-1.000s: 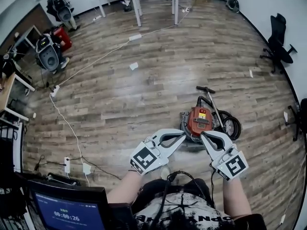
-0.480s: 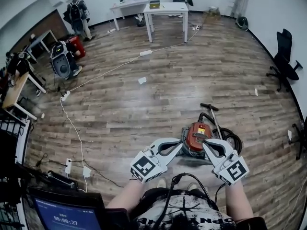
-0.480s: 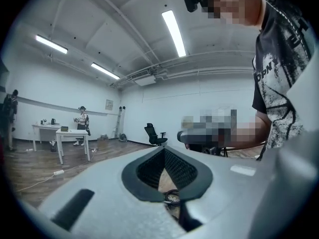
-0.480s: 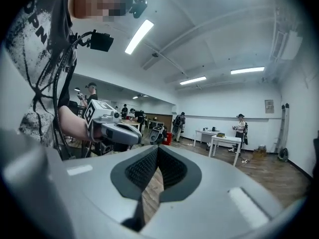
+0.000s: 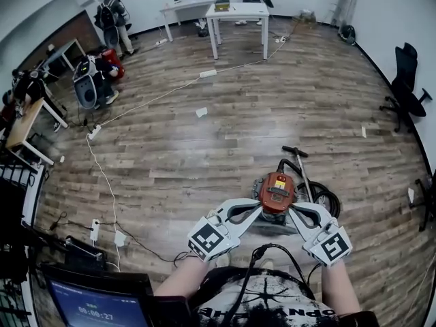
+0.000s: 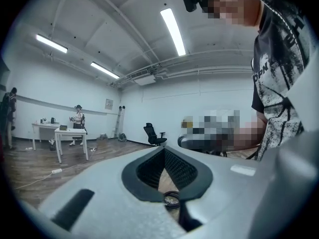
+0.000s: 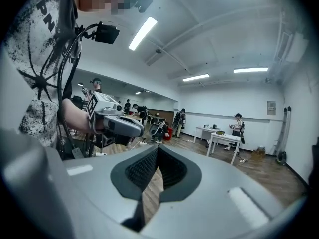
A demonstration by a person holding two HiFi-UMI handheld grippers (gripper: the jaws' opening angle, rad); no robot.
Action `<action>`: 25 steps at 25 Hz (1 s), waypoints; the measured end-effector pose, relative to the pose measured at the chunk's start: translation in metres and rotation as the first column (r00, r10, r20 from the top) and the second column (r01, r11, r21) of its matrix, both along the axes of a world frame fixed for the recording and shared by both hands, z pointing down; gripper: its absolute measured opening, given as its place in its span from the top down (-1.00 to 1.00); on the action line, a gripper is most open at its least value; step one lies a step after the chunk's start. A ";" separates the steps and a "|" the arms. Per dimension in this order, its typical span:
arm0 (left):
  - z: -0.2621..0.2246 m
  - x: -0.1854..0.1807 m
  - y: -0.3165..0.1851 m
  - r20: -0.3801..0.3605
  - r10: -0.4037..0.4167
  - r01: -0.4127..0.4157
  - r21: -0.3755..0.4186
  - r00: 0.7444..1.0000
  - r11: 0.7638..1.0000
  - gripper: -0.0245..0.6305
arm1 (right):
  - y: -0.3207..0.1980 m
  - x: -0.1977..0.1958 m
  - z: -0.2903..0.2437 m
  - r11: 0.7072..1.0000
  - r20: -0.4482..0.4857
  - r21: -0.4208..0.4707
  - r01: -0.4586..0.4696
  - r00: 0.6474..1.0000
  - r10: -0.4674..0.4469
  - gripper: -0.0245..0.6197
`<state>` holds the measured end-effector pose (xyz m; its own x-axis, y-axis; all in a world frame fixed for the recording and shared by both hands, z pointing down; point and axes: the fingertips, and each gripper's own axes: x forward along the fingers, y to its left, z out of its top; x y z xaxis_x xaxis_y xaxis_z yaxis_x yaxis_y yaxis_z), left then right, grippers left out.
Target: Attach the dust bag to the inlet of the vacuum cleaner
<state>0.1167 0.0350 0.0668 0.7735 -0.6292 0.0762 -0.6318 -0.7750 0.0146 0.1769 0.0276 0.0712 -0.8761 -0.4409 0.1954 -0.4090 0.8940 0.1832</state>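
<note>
A red vacuum cleaner (image 5: 276, 189) stands on the wooden floor just ahead of me, its black hose (image 5: 321, 197) coiled at its right. In the head view my left gripper (image 5: 257, 208) is shut and empty, its tip by the vacuum's near left side. My right gripper (image 5: 291, 212) is shut and empty too, by the near right side. In the left gripper view the jaws of the left gripper (image 6: 164, 149) meet with nothing between them. The right gripper (image 7: 157, 148) looks the same in its own view, with the left gripper (image 7: 112, 122) held beside it. No dust bag shows in any view.
White tables (image 5: 235, 9) stand at the far end and an office chair (image 5: 409, 67) at the right wall. A white cable with a power strip (image 5: 95, 131) crosses the floor at the left. People and gear (image 5: 92, 80) are at the far left. A laptop screen (image 5: 99, 306) sits at bottom left.
The vacuum cleaner has come nearer and lower in the head view. Both grippers have moved with it, stay shut, and now flank its near side.
</note>
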 end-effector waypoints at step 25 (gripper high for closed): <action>0.002 0.026 0.001 0.028 0.054 -0.054 0.005 0.998 0.999 0.92 | -0.002 0.019 -0.008 0.988 0.025 0.155 -0.021 1.000 0.017 0.90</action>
<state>0.1430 0.0359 0.0688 0.8041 -0.5869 0.0943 -0.5890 -0.8081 -0.0073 0.1963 0.0256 0.0635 -0.8708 -0.4807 0.1032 -0.4313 0.8476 0.3092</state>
